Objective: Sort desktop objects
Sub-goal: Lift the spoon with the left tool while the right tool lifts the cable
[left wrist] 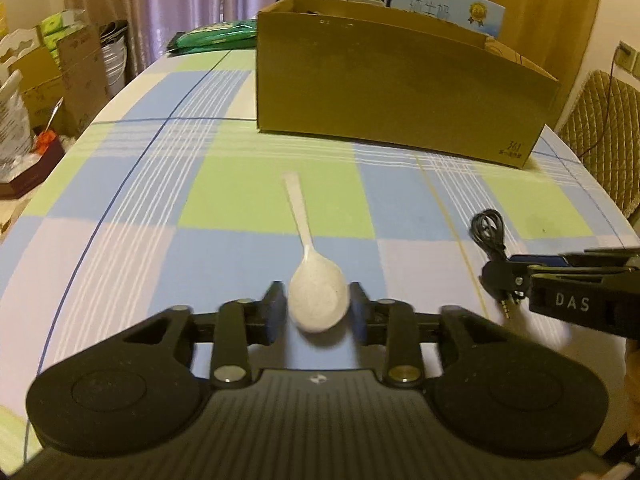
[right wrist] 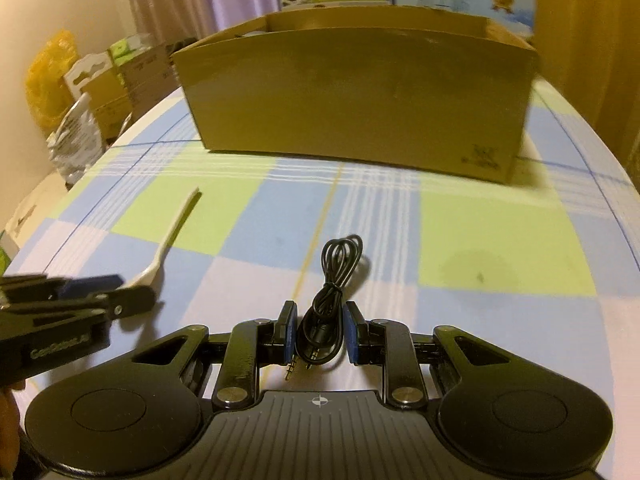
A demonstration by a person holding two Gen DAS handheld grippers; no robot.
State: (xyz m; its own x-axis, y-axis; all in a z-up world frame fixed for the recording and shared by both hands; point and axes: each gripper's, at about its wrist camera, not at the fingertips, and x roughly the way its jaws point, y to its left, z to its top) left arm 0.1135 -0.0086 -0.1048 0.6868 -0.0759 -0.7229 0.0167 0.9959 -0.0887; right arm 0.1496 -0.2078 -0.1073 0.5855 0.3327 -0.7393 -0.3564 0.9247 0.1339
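2 grippers work a checked tablecloth (left wrist: 248, 200) at once, each with 1 item between its pads and a cardboard box (left wrist: 392, 92) standing open-topped beyond them. The left gripper (left wrist: 318, 306) has its jaws narrowed around the bowl of a white spoon (left wrist: 316, 292), handle pointing toward the box; whether the pads already press the bowl cannot be told from the blur. The right gripper (right wrist: 318, 334) brackets a coiled black cable (right wrist: 326, 308) near its 2 jack plugs, jaws narrowed, with slight gaps visible on both sides, so the cable looks not yet clamped. Both items lie on the cloth, well short of the box.

The step in hand appears to be the grasp itself. Next would call for closing firmly, lifting clear of the cloth, then carrying over the box's near wall, high enough to clear the rim. The loose coil may sag or slip.

Legible writing: "DAS" on the right gripper's side seen from the left camera, "361" at the box's lower corner. Cartons behind the box carry Chinese print, too blurred to read
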